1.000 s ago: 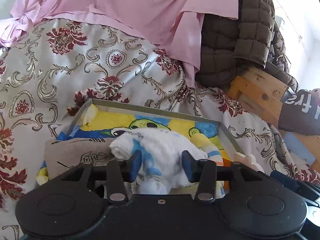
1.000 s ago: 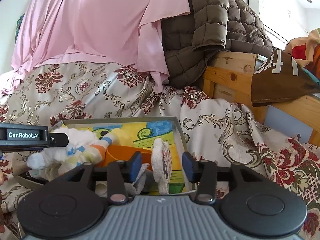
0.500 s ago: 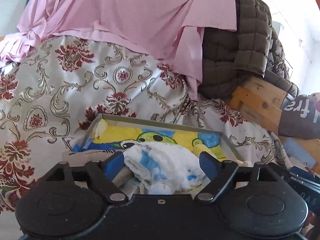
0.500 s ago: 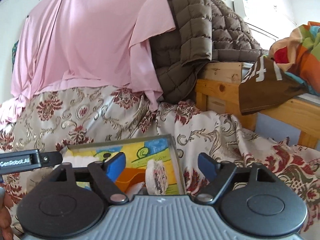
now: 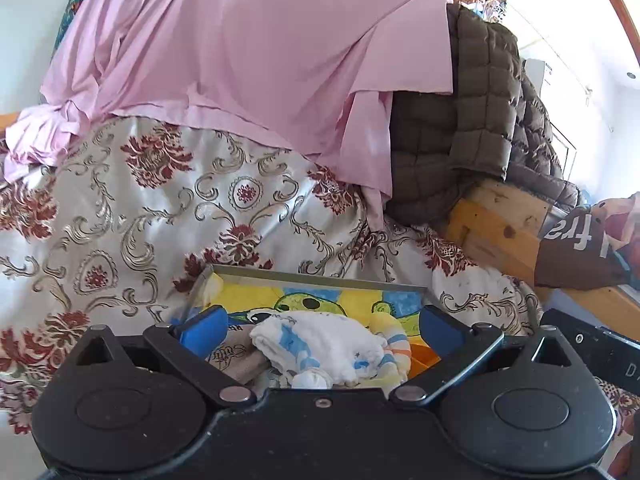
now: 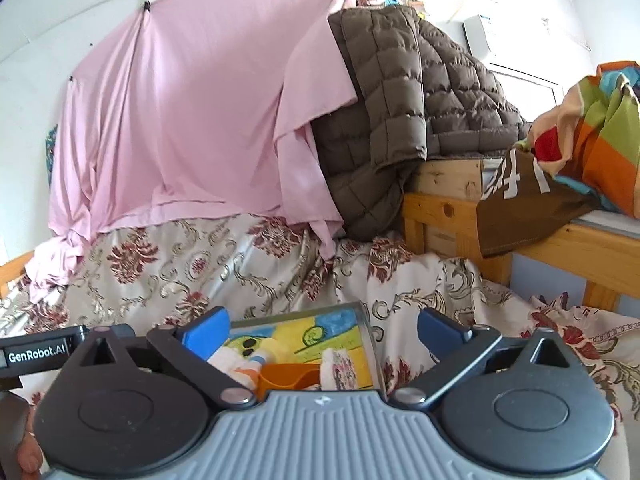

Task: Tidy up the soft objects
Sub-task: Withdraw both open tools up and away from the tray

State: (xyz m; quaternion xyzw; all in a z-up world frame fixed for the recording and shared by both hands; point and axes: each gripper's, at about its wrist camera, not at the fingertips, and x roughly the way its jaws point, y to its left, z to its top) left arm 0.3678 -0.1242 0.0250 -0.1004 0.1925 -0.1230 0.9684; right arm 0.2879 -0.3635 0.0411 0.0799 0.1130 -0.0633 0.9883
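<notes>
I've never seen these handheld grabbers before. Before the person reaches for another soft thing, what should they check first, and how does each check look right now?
1. Left gripper open and empty: ok, fingers wide apart.
2. Right gripper open and empty: ok.
3. White and blue cloth resting inside the tray: ok.
4. Round patterned pad inside the tray: ok, near its right wall.
5. Room left in the tray: cannot tell, the grippers hide its near part.
6. Next soft item on the floral bedspread: cannot tell, none plainly in view.
</notes>
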